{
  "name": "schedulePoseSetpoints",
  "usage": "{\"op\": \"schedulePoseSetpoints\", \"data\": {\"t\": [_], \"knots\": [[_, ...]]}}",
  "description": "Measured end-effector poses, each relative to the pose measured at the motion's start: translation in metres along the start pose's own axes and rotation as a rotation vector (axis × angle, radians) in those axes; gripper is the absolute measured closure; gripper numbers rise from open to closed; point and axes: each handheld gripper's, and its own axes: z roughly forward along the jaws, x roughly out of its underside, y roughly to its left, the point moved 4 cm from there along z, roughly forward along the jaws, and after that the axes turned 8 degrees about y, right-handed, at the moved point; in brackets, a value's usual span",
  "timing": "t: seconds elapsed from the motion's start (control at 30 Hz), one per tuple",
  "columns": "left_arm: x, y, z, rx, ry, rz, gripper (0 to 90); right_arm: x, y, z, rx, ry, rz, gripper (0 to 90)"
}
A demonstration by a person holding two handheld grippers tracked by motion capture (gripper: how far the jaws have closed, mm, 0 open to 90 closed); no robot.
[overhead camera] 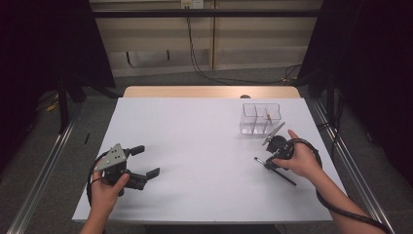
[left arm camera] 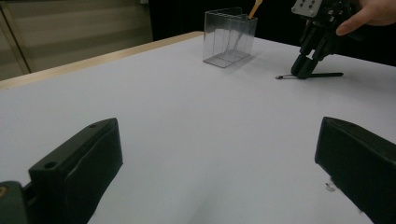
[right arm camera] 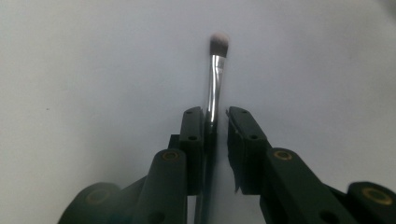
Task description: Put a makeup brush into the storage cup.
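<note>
A slim make-up brush with a silver ferrule and pale bristles lies flat on the white table. In the high view the brush lies at the right, its dark handle running toward the front edge. My right gripper points down over it, jaws almost together on either side of the handle. The handle rests against one pad, and a thin gap shows before the other. My right gripper touches the table there. My left gripper rests at the front left, wide open and holding nothing.
A clear divided plastic box stands behind the right gripper with an orange stick leaning in it. The left gripper view shows the box far off beside the right gripper. A wooden strip edges the table's far side.
</note>
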Motion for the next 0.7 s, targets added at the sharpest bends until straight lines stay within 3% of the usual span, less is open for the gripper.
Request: {"op": "schedulePoseSetpoints", "data": {"t": [0.23, 0.27, 0.4, 0.47, 0.57, 0.7], "knots": [[-0.0001, 0.0000, 0.0000, -0.001, 0.002, 0.004, 0.7, -0.0022, 0.0029, 0.0007, 0.028, 0.026, 0.043, 76.6], [0.0000, 0.0002, -0.0004, -0.002, 0.001, 0.002, 0.7, -0.0007, 0.0021, 0.0011, 0.025, 0.008, 0.028, 76.2], [0.0001, 0.0010, -0.0003, -0.002, -0.003, -0.001, 0.7, 0.0055, -0.0026, 0.0016, -0.026, -0.048, 0.054, 76.1], [-0.0002, 0.0011, 0.0001, -0.003, -0.001, 0.001, 0.7, 0.0071, -0.0014, 0.0017, -0.016, -0.064, 0.042, 77.5], [-0.0007, 0.0008, 0.0012, -0.002, 0.001, 0.002, 0.7, 0.0057, 0.0023, 0.0015, 0.016, -0.051, 0.026, 80.1], [-0.0006, 0.0011, 0.0012, -0.001, 0.000, 0.002, 0.7, 0.0030, 0.0037, 0.0014, 0.016, -0.027, 0.028, 84.2]]}}
